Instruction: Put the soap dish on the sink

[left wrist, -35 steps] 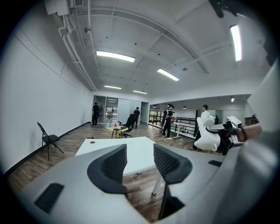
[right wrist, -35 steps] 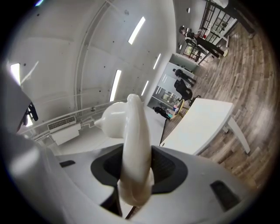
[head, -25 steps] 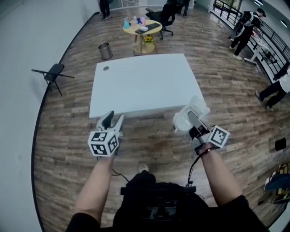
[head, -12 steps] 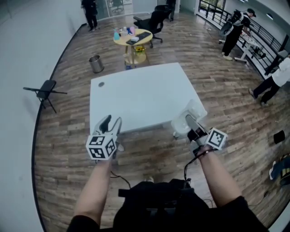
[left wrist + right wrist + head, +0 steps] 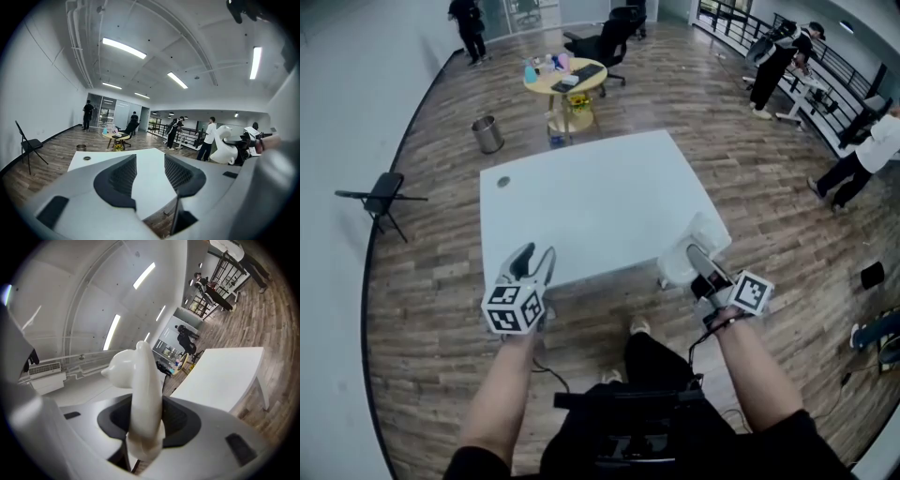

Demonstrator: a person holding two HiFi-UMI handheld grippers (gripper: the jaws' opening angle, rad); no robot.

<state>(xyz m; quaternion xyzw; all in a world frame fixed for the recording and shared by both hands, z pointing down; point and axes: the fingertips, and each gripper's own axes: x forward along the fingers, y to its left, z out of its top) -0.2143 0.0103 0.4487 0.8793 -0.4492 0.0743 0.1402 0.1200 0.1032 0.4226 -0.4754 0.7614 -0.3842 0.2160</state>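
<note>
The white soap dish [image 5: 692, 251] is clamped edge-on in my right gripper [image 5: 701, 262], just off the near right corner of a white table [image 5: 591, 202]. In the right gripper view the dish [image 5: 143, 390] stands upright between the dark pads, which press on both its sides. My left gripper [image 5: 532, 259] hovers over the table's near left edge, open. In the left gripper view its jaws [image 5: 149, 174] stand apart with only tabletop showing between them, and the dish [image 5: 222, 150] appears off to the right.
A small round grommet [image 5: 503, 182] sits at the table's far left. Beyond the table are a metal bin [image 5: 487, 134], a round wooden table [image 5: 564, 75] with bottles and an office chair [image 5: 605, 42]. A folding chair [image 5: 380, 195] stands left. People [image 5: 773, 56] are by a railing, right.
Both grippers and the view have come closer to the white table, the left one more. The right gripper's hold on the soap dish is unchanged, and the left stays open.
</note>
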